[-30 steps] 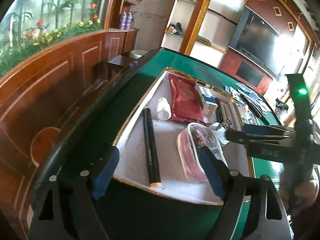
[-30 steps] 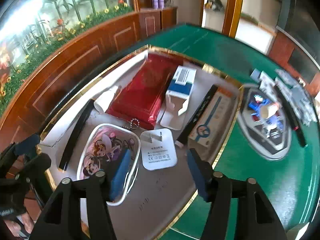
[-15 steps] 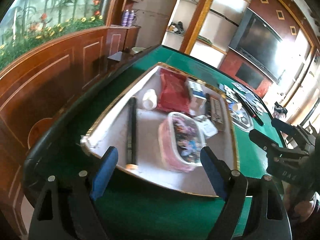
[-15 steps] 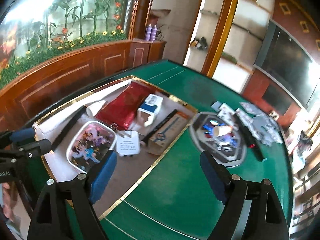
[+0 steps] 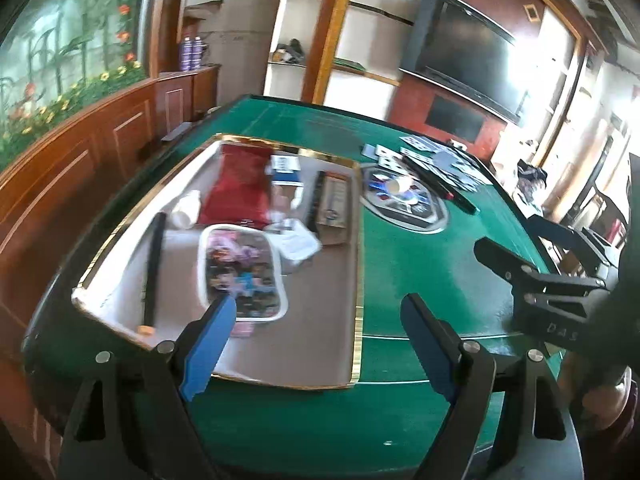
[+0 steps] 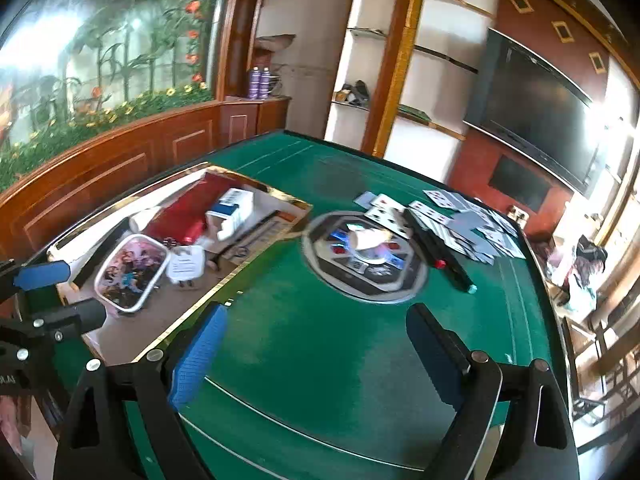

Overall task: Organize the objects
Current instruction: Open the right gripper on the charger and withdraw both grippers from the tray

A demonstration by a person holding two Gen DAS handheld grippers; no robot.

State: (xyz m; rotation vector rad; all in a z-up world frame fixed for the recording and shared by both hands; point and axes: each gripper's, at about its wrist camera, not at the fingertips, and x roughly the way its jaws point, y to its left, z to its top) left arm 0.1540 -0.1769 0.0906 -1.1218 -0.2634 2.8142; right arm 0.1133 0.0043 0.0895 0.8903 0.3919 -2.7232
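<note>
Above the green table (image 6: 320, 360), we held the left claw (image 5: 316, 340) spread and empty and the right claw (image 6: 316, 344) empty, its jaws opening, while the cartoon-lidded tin (image 5: 240, 268), red pouch (image 5: 240, 188) and white charger (image 6: 186, 264) lay in the gold-rimmed tray (image 5: 357, 280).

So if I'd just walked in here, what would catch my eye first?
Probably the big green felt table, with a gold-rimmed tray at its left packed with odds and ends, including a cartoon-printed tin and a red pouch. At the table's centre sits a dark control panel, with playing cards scattered behind it. A large black TV hangs on the far wall.
</note>
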